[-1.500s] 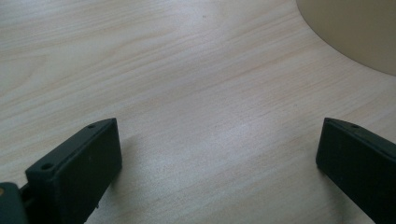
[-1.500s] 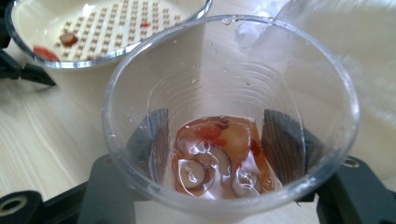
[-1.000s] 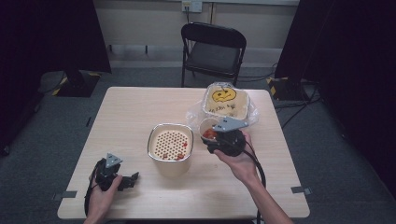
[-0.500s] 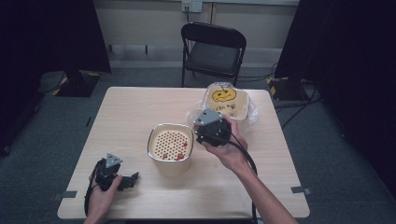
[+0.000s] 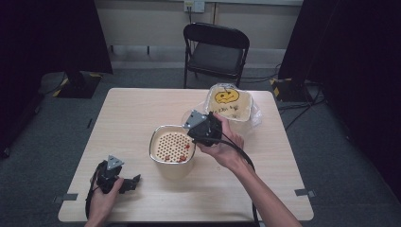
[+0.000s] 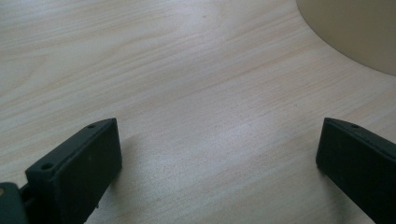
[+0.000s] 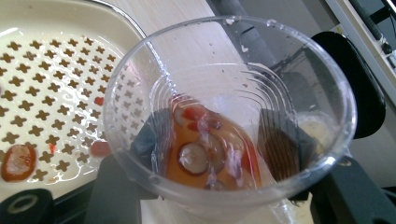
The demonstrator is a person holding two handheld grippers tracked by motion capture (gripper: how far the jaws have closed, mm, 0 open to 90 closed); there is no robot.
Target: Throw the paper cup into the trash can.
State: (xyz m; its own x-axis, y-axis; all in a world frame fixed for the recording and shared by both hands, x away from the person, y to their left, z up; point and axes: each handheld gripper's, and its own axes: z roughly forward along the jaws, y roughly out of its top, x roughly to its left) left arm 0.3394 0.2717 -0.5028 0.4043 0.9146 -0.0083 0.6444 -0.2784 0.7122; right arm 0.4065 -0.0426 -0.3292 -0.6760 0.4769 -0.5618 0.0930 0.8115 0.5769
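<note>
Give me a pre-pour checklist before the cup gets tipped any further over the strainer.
1. Right gripper clamps the clear cup: ok.
2. Cup holds reddish liquid with fruit pieces: ok.
3. Cup mouth fully over the strainer: cannot tell; it sits at the right rim.
4. Strainer holes open, few pieces on it: ok.
5. Left gripper open, on the table, away from the strainer: ok.

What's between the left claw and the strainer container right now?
Only bare tabletop. In the high view the left claw rests apart from the strainer container; the left gripper view shows plain wood between its open jaws.
</note>
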